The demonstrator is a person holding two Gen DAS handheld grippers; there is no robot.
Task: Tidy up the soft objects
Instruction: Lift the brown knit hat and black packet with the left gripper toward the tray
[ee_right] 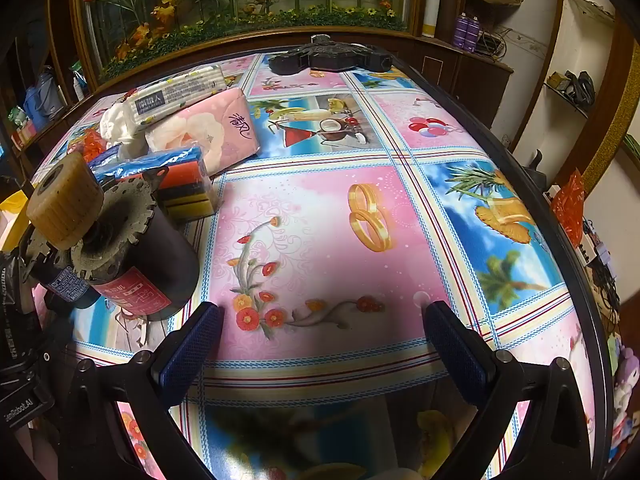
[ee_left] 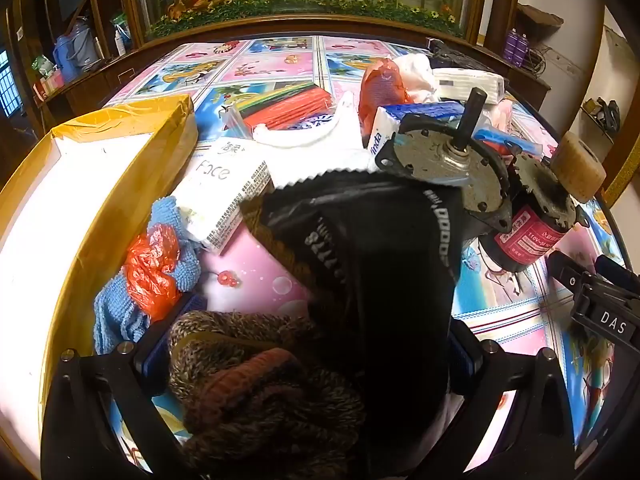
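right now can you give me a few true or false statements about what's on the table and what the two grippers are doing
1. The right gripper is open with nothing between its fingers. True.
2. The left gripper hangs over bare tablecloth. False: a black cloth and a brown knitted item lie between its fingers.
3. The blue towel lies beside the yellow-taped box. True.
4. The pink tissue pack is inside that box. False: it lies on the tablecloth.
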